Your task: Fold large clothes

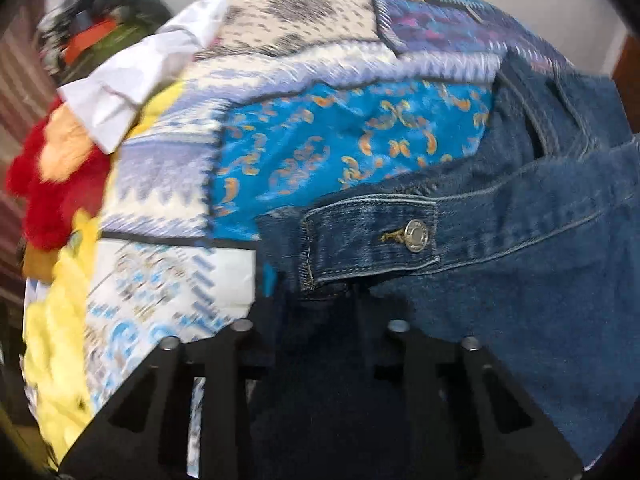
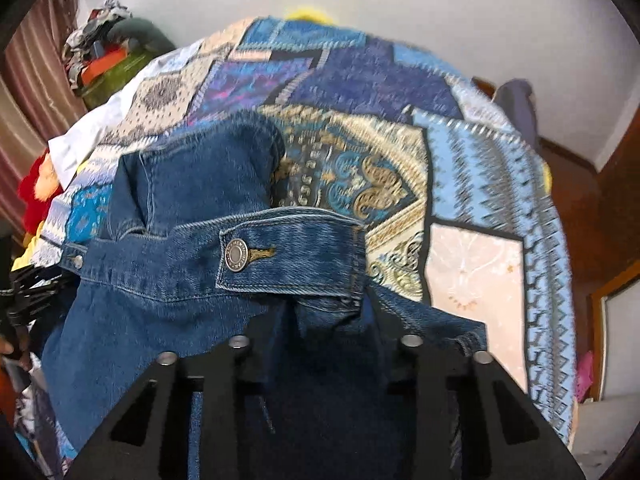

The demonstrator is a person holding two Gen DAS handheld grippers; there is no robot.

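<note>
We pinch the denim jacket (image 1: 520,264) with both tongs: the left tongs (image 1: 320,300) squeeze the cloth just below one buttoned cuff (image 1: 372,236), and the right tongs (image 2: 320,312) squeeze it under the other buttoned cuff (image 2: 292,256). The jacket lies on the patchwork quilt (image 2: 360,88), stretching far from us, so we think both hands can fold it away together.

a: where is the denim jacket (image 2: 172,280) laid?

b: it is spread on the patchwork quilt (image 2: 400,152), which extends behind it and to its right.

a: and its buttoned cuffs?

b: one cuff (image 1: 372,236) is found just before the left gripper (image 1: 320,308), another cuff (image 2: 292,256) just before the right gripper (image 2: 324,320).

a: what is placed beyond the quilt?

b: a pile of clothes (image 1: 92,36) is heaped at the far left, with a plush toy (image 1: 52,184) at the quilt's left edge.
</note>
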